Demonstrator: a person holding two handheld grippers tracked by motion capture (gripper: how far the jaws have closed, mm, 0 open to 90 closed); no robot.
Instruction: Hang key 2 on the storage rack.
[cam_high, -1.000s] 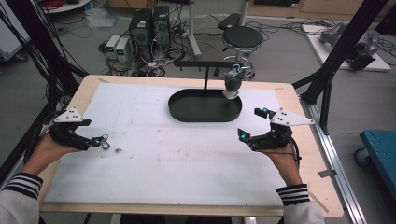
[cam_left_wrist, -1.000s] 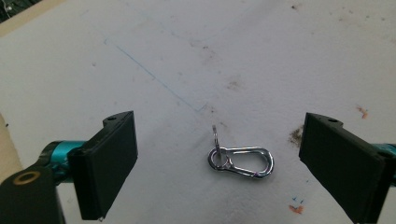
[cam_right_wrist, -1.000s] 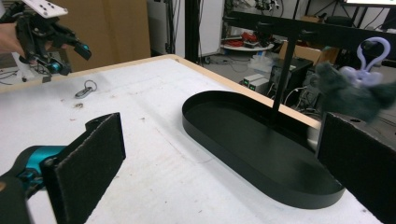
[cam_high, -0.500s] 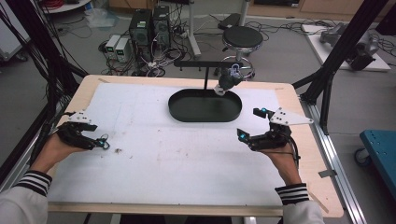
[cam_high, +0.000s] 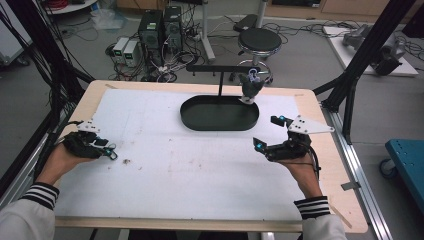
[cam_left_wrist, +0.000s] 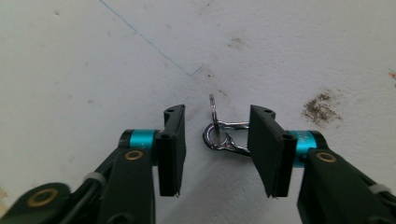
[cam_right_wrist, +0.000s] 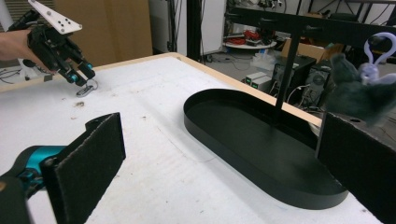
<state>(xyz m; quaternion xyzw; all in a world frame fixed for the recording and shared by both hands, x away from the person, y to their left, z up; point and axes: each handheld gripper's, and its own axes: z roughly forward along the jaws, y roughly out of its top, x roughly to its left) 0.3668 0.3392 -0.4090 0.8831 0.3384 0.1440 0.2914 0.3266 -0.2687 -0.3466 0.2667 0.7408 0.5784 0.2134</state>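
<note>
The left gripper sits low over the white sheet near the left edge of the table, held in the person's left hand; its jaws have just been closing and stand partly apart, one on each side of a small silver keyring clasp that lies on the sheet; in the left gripper view the right pad looks to be at or against the clasp's end while the left pad stands clear of it, so nothing is clamped; a loose ring on the clasp stands up on edge; a brownish smudge marks the sheet just beside that spot.

The right gripper hovers above the sheet on the right side, well apart from the left one; its jaws are wide apart with nothing between them; in the right gripper view its two dark pads frame the black oval tray ahead.

The tray rests at the far middle of the table; a thin black stand with a crossbar rises from its far rim; a grey plush charm with a pale purple loop hangs from the bar's right end, above the tray's right end.
</note>
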